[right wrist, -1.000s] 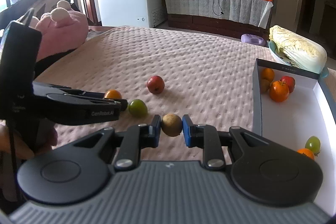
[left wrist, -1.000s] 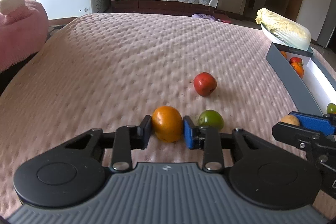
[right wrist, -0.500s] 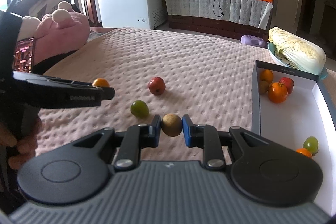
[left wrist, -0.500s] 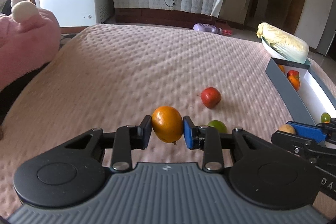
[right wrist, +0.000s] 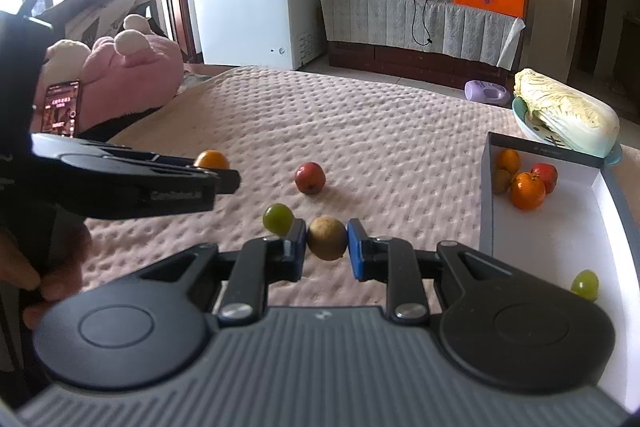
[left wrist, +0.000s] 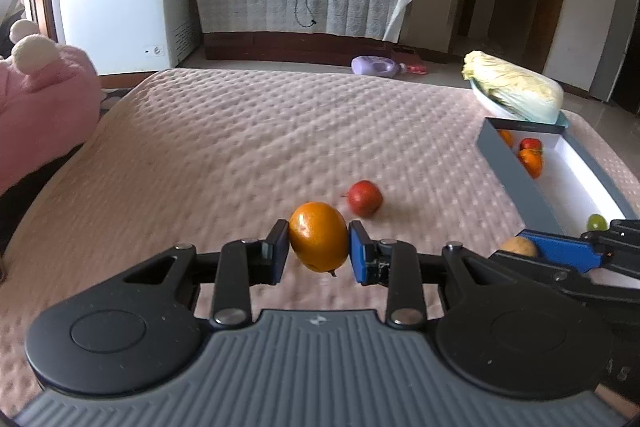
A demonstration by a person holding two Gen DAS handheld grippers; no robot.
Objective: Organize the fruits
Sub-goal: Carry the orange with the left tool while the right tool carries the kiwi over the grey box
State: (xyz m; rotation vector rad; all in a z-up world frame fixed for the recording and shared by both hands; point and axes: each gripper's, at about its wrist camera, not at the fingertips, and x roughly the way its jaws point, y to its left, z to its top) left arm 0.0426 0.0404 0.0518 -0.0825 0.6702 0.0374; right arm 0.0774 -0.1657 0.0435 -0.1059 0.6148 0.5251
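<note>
My left gripper (left wrist: 319, 247) is shut on an orange (left wrist: 318, 241) and holds it above the pink bedspread; the orange also shows in the right wrist view (right wrist: 212, 159). My right gripper (right wrist: 327, 243) is shut on a brown kiwi-like fruit (right wrist: 327, 238), which also shows in the left wrist view (left wrist: 519, 247). A red apple (right wrist: 310, 177) and a green fruit (right wrist: 277, 218) lie on the bedspread. A grey box with a white inside (right wrist: 486, 187) at the right holds several fruits, among them an orange (right wrist: 527, 190) and a green one (right wrist: 585, 283).
A napa cabbage (right wrist: 568, 111) sits in a bowl behind the box. A pink plush toy (right wrist: 128, 75) lies at the bed's left edge. A white freezer (right wrist: 256, 3) and a covered bench stand beyond the bed.
My left gripper has lifted the orange off the bedspread and risen; the green fruit has dropped out of its view. My right gripper holds the brown fruit nearly still.
</note>
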